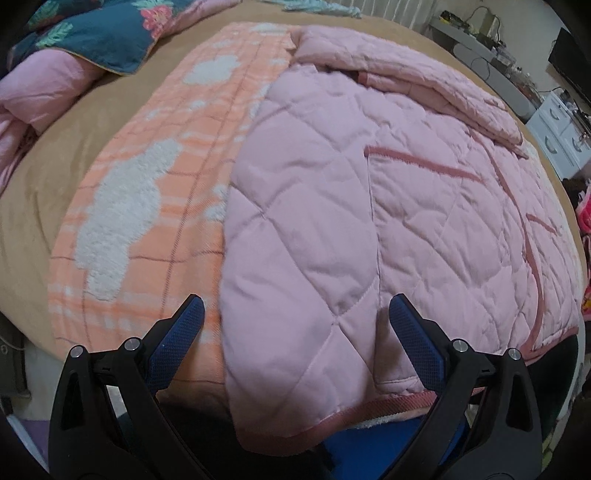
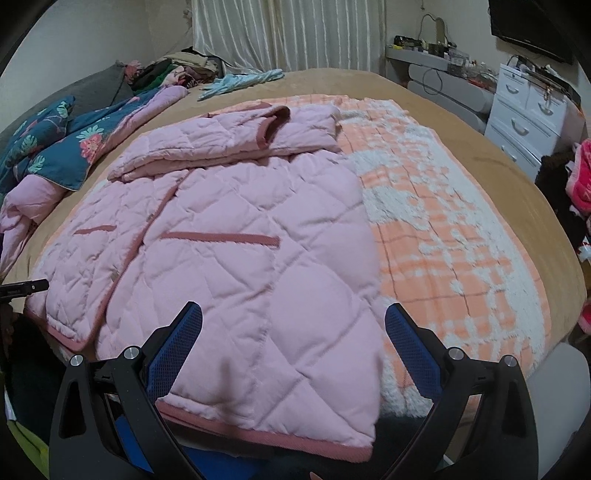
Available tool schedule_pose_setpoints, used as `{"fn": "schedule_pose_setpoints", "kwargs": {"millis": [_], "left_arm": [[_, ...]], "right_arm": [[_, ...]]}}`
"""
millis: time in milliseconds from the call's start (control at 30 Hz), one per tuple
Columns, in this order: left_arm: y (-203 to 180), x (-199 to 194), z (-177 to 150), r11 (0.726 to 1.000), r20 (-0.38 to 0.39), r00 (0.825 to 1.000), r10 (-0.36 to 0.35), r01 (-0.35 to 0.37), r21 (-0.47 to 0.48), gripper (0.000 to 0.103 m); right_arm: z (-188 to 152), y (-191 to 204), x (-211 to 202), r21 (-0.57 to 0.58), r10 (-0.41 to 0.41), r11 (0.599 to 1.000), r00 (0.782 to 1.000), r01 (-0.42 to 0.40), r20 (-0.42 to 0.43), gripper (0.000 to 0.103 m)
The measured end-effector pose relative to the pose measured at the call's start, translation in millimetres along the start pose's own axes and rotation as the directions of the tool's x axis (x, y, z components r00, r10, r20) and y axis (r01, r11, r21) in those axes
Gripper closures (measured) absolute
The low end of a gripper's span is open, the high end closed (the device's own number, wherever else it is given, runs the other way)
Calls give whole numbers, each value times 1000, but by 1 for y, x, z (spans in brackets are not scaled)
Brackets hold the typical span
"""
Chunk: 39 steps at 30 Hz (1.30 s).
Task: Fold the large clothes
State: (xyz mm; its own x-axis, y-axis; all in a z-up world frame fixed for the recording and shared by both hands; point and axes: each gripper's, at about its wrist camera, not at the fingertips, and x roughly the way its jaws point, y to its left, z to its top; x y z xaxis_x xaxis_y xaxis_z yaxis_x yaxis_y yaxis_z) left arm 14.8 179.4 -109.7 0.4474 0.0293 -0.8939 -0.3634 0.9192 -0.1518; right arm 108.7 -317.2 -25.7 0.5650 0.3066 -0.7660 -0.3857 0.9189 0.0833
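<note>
Nearest the lens, the left gripper (image 1: 295, 314) is hovering with its blue-padded fingers (image 1: 177, 339) spread wide apart, gripping nothing, just above the near hem of the pink quilted jacket (image 1: 332, 206). The right gripper (image 2: 293, 317) is doing the same over its own side of that hem, its fingers (image 2: 413, 347) also standing well apart and holding nothing.

The pink quilted jacket (image 2: 229, 236) is lying flat along the near edge of the bed (image 2: 461, 110), its dark pink hem trim hanging just over that edge. It is resting on an orange checked blanket (image 1: 147, 184) with fluffy white patches, which is showing beside the jacket on both sides. One sleeve is lying folded across the jacket's far end, with its dark pink cuff (image 2: 275, 123) turned up.

Toward the bed's far left corner, a teal floral quilt (image 2: 55, 144) with a pink lining is lying bunched up. Beyond the bed's right edge, a white drawer unit (image 2: 524, 122) is standing against the wall, and striped curtains (image 2: 288, 33) are hanging behind the far edge.
</note>
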Motion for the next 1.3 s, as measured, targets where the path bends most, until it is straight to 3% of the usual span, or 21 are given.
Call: {"fn": "schedule_pose_setpoints", "kwargs": {"millis": [233,567,767,933,1033,1133,1200,1300], "left_arm": [[3,12,3,999,-33,999,-26,24,-43,9],[3,16,3,999,-46,998,-35,33,-41,9],[2,10,-7,998,-86,994,-65,64,-24,9],[6,7,-12,996,-107,990,-87,85,-26,9],[9,7,-14,995,-114,989,-98,95,-33,9],[10,7,-15,995,-112,989,-98,95,-36,9],[9,8,-14,995,-113,989,-92,89,-34,9],[8,11,-13,996,-116,989,-91,87,-33,9]], "right_arm": [[-12,-15,1,17,-27,999,999,27,-33,4],[-31,-35,14,51,-22,998,989,30,-147,4],[-50,-37,31,81,72,995,965,-53,-252,4],[-59,-29,43,114,167,984,943,-139,-288,6],[-63,-21,44,113,194,979,937,-167,-290,14],[-60,-18,35,104,205,977,945,-185,-254,37],[-54,-19,25,95,210,977,953,-193,-219,59],[-44,-19,8,90,216,975,965,-205,-147,76]]}}
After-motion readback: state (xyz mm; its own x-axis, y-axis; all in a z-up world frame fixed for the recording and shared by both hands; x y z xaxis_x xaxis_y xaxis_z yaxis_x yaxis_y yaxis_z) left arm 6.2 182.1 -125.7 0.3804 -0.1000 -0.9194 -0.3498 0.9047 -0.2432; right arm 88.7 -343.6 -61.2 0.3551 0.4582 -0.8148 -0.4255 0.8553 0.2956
